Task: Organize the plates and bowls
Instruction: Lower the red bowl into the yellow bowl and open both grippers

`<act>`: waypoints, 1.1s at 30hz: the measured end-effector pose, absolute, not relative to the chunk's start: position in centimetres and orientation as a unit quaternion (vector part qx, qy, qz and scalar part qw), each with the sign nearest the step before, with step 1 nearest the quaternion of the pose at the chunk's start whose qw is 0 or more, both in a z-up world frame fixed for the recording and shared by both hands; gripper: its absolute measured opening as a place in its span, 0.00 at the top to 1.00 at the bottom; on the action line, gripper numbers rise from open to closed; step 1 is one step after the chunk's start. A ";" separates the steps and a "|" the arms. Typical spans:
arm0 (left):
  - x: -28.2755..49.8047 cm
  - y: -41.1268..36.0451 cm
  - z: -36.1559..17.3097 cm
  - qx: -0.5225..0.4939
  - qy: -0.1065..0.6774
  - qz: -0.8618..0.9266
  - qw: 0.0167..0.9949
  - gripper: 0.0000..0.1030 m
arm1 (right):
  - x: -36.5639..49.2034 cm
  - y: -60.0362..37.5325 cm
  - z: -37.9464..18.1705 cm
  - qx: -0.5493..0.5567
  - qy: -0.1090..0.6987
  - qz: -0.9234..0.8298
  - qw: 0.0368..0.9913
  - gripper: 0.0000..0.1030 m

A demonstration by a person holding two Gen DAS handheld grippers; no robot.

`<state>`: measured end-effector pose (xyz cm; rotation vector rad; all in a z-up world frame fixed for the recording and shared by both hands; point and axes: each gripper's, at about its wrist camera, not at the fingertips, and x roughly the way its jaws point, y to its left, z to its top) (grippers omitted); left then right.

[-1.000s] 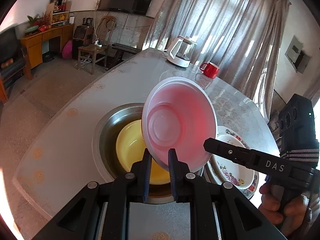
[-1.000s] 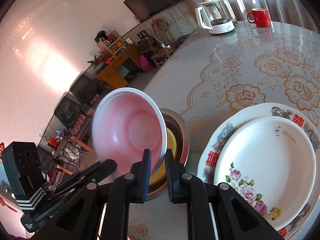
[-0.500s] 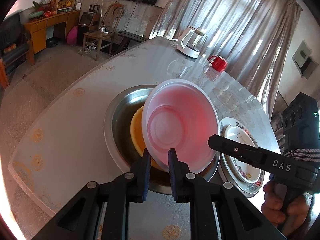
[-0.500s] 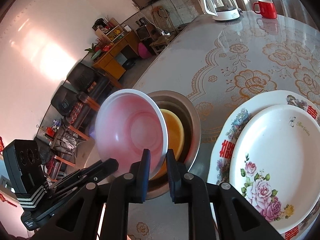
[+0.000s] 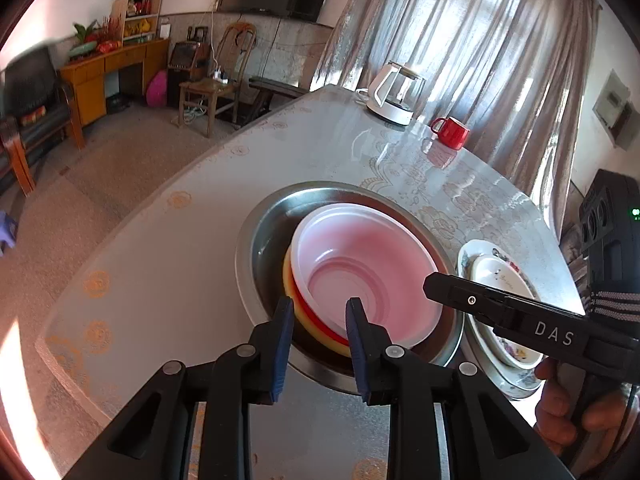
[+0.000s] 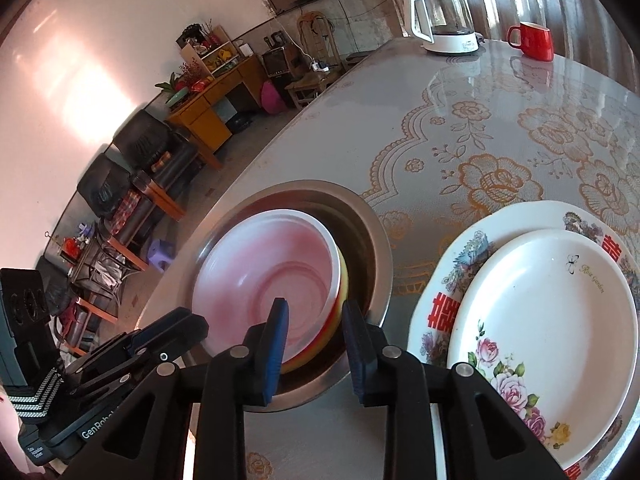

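Observation:
A pink bowl (image 5: 372, 276) rests nested in a yellow bowl (image 5: 289, 280) inside a steel basin (image 5: 260, 248) on the table. My left gripper (image 5: 320, 312) is open, its fingers on either side of the pink bowl's near rim. In the right wrist view the pink bowl (image 6: 268, 272) sits in the yellow bowl (image 6: 343, 280) within the basin (image 6: 376, 256). My right gripper (image 6: 314, 316) is open, its fingers straddling the bowls' near rims. Two stacked flowered plates (image 6: 548, 320) lie right of the basin; they also show in the left wrist view (image 5: 500, 276).
A white kettle (image 5: 394, 96) and a red mug (image 5: 452, 132) stand at the table's far side. The table (image 5: 168, 248) has a rounded edge at the left, with floor, chairs and a wooden cabinet beyond.
The pink bowl was lowered from a tilted hold into the yellow bowl. Both grippers, shut a second ago, have opened; the left has let go of the bowl's rim.

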<state>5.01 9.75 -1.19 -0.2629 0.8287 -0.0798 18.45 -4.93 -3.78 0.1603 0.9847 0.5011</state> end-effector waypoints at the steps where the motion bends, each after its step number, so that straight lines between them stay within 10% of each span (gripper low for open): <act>1: 5.0 9.7 -1.1 -0.121 0.399 -0.036 0.908 0.74 | 18.4 -4.8 -3.7 0.071 0.468 0.236 0.849 0.74; 33: 4.8 8.9 -1.4 -0.081 0.377 -0.030 0.922 0.66 | 18.4 -1.8 -4.6 0.022 0.461 0.238 0.855 0.65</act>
